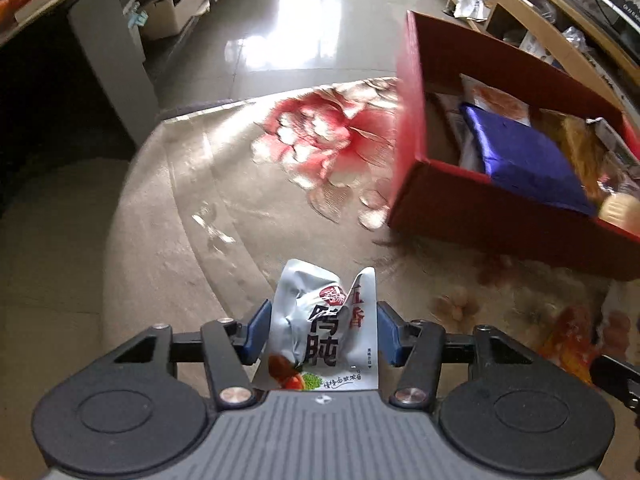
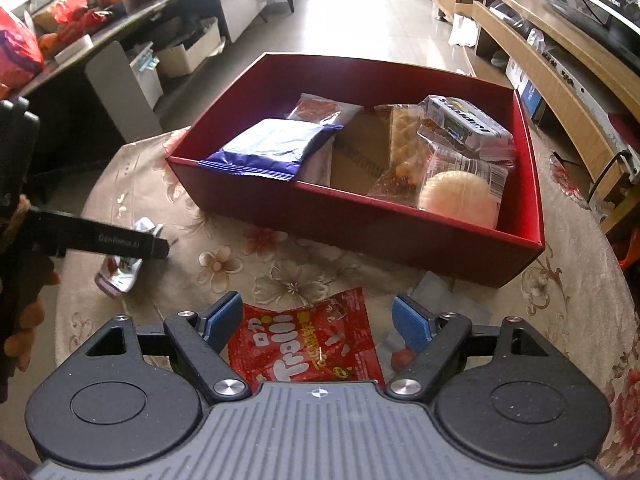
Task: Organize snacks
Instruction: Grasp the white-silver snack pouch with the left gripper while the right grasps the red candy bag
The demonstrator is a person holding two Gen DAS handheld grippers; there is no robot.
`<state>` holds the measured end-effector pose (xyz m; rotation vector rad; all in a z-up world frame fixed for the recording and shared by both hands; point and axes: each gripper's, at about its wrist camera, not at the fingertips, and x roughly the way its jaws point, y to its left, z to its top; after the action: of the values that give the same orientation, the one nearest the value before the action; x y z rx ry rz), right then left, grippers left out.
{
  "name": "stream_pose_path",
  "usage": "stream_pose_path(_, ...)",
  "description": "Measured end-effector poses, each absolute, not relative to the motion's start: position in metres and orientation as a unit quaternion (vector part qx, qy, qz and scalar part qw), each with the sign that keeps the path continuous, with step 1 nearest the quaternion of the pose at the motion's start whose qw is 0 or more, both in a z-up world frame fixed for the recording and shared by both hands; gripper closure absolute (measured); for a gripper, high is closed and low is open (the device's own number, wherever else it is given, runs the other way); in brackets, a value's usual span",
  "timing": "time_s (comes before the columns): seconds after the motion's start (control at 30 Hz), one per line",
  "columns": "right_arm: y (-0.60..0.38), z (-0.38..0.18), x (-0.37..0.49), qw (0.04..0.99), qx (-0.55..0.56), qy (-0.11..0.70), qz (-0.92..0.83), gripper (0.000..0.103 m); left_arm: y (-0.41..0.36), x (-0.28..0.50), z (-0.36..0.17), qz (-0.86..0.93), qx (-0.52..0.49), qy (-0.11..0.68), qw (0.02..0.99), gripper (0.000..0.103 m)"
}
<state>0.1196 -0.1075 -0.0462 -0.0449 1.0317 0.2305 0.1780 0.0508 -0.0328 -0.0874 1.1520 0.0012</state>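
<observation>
Your left gripper (image 1: 323, 330) has its blue pads pressed on both sides of a crumpled silver snack pouch (image 1: 320, 328) above the floral tablecloth (image 1: 192, 216). Your right gripper (image 2: 318, 322) holds its jaws apart over a red Trolli gummy packet (image 2: 308, 346) lying flat on the cloth, just before the red box (image 2: 432, 240) of snacks.

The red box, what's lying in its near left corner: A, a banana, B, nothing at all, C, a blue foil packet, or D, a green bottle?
C: in the right wrist view a blue foil packet lies in the near left corner of the red box, its end over the front wall.
</observation>
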Motion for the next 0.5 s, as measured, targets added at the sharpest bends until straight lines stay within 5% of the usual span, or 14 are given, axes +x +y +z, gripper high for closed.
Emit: stream_pose_path(0.5,-0.120,-0.044,0.107,0.862,-0.027,0.496,0.104,0.017,0.014,0.125,-0.025,-0.037,-0.060,0.550,0.832,0.048)
